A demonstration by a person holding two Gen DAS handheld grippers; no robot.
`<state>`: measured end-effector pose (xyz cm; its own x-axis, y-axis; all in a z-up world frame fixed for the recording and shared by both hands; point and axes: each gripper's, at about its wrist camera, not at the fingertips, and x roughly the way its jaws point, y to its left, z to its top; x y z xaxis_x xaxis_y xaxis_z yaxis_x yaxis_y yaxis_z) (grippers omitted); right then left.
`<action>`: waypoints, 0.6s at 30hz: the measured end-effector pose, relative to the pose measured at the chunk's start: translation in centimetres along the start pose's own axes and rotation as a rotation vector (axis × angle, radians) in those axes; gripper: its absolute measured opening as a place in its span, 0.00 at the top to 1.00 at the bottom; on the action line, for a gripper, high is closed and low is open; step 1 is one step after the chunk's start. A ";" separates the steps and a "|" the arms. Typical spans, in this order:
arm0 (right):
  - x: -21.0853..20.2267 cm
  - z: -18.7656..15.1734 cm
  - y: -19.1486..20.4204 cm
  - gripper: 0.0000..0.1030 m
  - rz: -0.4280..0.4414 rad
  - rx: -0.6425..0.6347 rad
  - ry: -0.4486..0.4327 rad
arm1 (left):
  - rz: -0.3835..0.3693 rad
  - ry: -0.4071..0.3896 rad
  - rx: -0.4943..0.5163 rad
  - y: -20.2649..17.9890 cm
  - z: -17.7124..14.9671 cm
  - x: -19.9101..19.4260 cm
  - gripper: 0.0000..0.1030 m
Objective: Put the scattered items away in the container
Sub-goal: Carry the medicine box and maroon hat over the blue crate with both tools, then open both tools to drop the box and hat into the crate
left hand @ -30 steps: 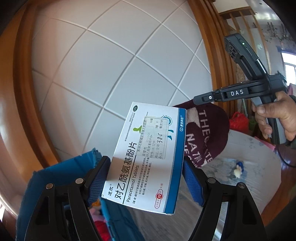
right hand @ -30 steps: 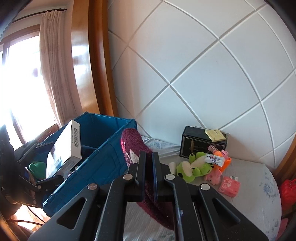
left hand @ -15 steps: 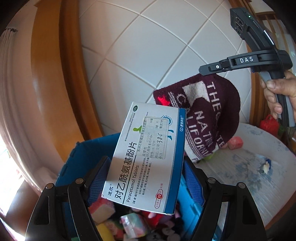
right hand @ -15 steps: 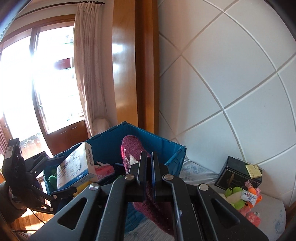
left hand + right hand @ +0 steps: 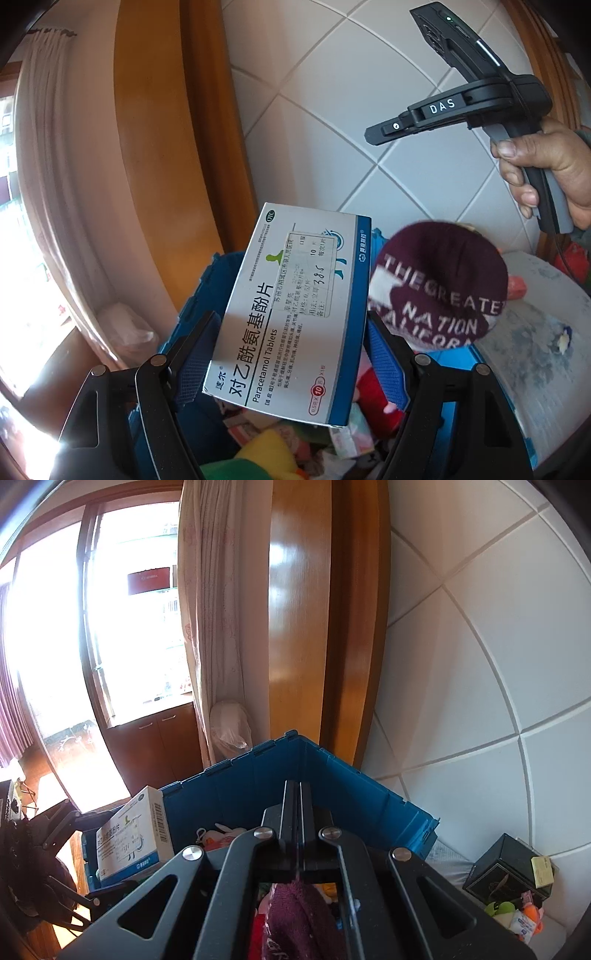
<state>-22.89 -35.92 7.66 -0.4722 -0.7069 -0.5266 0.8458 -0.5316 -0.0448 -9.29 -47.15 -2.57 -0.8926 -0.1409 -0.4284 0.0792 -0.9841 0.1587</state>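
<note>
Paracetamol box clamped in your left gripper jaws, over the blue bin. Maroon beanie pinched tight by your right gripper, also above it. Drop step: release both. Toys wait farther off.

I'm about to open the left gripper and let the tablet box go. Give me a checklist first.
1. Left gripper hold on the paracetamol box: ok, pads press both long edges.
2. Box over the blue crate: ok, the crate's contents show beneath it.
3. Maroon beanie clear of the drop: cannot tell. It is blurred beside the box, apart from the right gripper, whose jaws stand together.
4. Room in the crate: cannot tell; soft toys lie inside.
5. Table done: not ok; the black box and green plush sit there.
</note>
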 end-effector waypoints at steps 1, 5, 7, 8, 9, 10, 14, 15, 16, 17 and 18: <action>0.5 0.3 0.0 1.00 0.006 -0.001 0.008 | 0.001 0.004 -0.003 0.2 -0.1 0.3 0.25; 1.4 0.4 0.0 1.00 -0.008 -0.002 0.003 | 0.006 0.018 -0.010 0.4 -0.2 0.8 0.25; 2.1 0.2 -0.2 1.00 -0.032 0.010 0.020 | 0.000 0.031 -0.011 0.7 -0.3 1.2 0.24; 2.5 0.1 -0.4 0.97 -0.041 0.020 0.033 | -0.009 0.040 -0.011 0.7 -0.2 1.5 0.23; 2.9 0.0 -0.6 0.84 -0.048 0.030 0.045 | -0.012 0.049 -0.012 1.0 -0.1 2.1 0.22; 3.1 -0.2 -0.8 0.70 -0.051 0.037 0.049 | -0.007 0.054 -0.015 1.2 0.1 2.4 0.18; 3.0 -0.5 -1.2 0.00 -0.062 0.057 0.031 | 0.001 0.062 -0.038 2.5 0.7 4.3 0.01; 2.9 -0.7 -1.3 0.00 -0.061 0.063 0.032 | -0.003 0.064 -0.034 2.6 0.8 4.6 0.00; 2.8 -0.8 -1.4 0.00 -0.065 0.067 0.030 | -0.001 0.064 -0.028 2.7 0.8 4.9 0.01; 2.6 -0.9 -1.5 0.00 -0.069 0.070 0.028 | -0.003 0.065 -0.025 2.7 0.9 5.1 0.01; 2.5 -1.1 -1.6 0.00 -0.069 0.075 0.029 | -0.008 0.066 -0.027 2.8 0.9 5.4 0.01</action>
<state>-25.15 -36.35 5.51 -0.5205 -0.6542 -0.5488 0.7899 -0.6130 -0.0184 -14.26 -50.53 -3.59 -0.8622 -0.1391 -0.4871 0.0848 -0.9876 0.1318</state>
